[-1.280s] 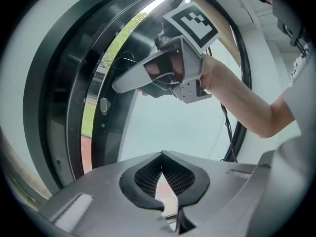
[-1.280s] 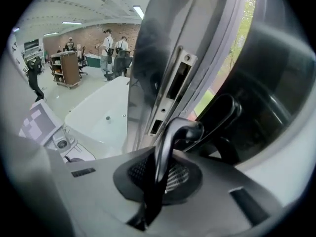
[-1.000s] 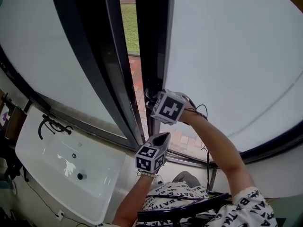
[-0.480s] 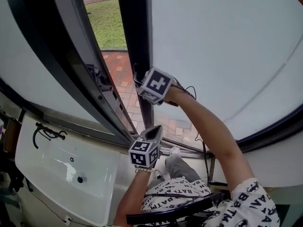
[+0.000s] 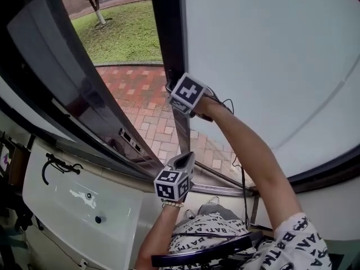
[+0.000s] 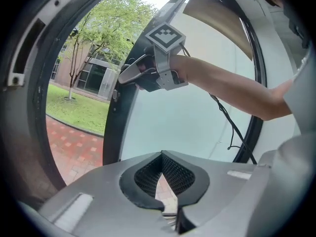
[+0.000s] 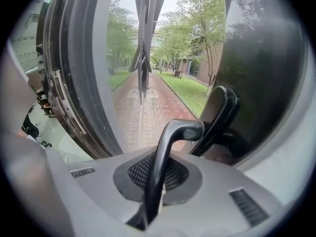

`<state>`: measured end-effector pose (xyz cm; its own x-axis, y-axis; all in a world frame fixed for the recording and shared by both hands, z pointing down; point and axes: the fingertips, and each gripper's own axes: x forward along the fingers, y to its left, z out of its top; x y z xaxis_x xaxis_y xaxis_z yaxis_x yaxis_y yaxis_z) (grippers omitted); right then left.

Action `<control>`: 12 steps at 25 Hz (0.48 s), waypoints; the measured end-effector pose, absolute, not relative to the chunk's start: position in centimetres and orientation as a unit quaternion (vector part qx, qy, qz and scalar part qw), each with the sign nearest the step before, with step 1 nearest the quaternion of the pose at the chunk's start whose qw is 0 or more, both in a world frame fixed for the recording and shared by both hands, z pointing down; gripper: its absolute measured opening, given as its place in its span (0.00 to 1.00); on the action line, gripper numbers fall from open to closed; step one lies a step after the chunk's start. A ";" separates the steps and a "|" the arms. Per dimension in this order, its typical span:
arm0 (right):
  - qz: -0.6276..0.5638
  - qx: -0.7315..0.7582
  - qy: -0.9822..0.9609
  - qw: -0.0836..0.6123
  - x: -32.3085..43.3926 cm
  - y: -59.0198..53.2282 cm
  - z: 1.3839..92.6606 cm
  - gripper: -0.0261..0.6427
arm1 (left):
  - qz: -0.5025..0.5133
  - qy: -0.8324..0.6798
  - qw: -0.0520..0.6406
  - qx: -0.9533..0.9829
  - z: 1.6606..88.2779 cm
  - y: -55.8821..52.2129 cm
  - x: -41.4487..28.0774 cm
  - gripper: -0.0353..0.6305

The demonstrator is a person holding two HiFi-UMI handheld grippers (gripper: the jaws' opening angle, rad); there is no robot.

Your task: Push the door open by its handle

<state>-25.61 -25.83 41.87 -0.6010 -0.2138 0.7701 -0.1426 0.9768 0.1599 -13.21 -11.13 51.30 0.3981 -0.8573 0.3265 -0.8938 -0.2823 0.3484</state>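
The door's dark frame point(image 5: 167, 44) and frosted glass pane point(image 5: 270, 66) stand swung outward. My right gripper point(image 5: 173, 94) is at the frame's edge, shut on the black lever handle point(image 7: 170, 147), which runs between its jaws point(image 7: 155, 179). From the left gripper view, the right gripper point(image 6: 129, 74) reaches out to the frame at arm's length. My left gripper point(image 5: 184, 161) hangs lower, near my body, shut with nothing in it point(image 6: 165, 181). The handle is hidden in the head view.
A second dark door leaf point(image 5: 50, 77) stands at the left of the gap. Beyond lie a red brick path point(image 5: 140, 94) and grass point(image 5: 124, 32). A white sink point(image 5: 112, 229) with a black tap point(image 5: 56, 165) is at lower left. A chair back point(image 5: 202, 253) is below me.
The door has swung further out and the gap has widened, showing more path and grass. My right gripper went up and outward with the handle. The left gripper barely moved.
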 end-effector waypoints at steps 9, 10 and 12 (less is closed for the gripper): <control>0.012 0.124 -0.897 0.424 -23.8 -35.0 41.7 0.04 | 0.030 -0.596 0.237 0.767 50.5 -19.7 -14.7 0.03; 0.013 0.129 -0.896 0.424 -23.3 -36.2 41.7 0.04 | 0.029 -0.601 0.233 0.764 50.3 -20.6 -14.8 0.03; 0.023 0.139 -0.897 0.420 -22.5 -38.8 41.5 0.04 | 0.025 -0.610 0.228 0.759 50.0 -22.5 -14.9 0.03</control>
<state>-22.45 -38.76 41.46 -0.6094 -0.2290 0.7591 -0.2680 0.9605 0.0746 -14.92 -22.53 49.95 0.2552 -0.9139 0.3156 -0.9367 -0.1526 0.3152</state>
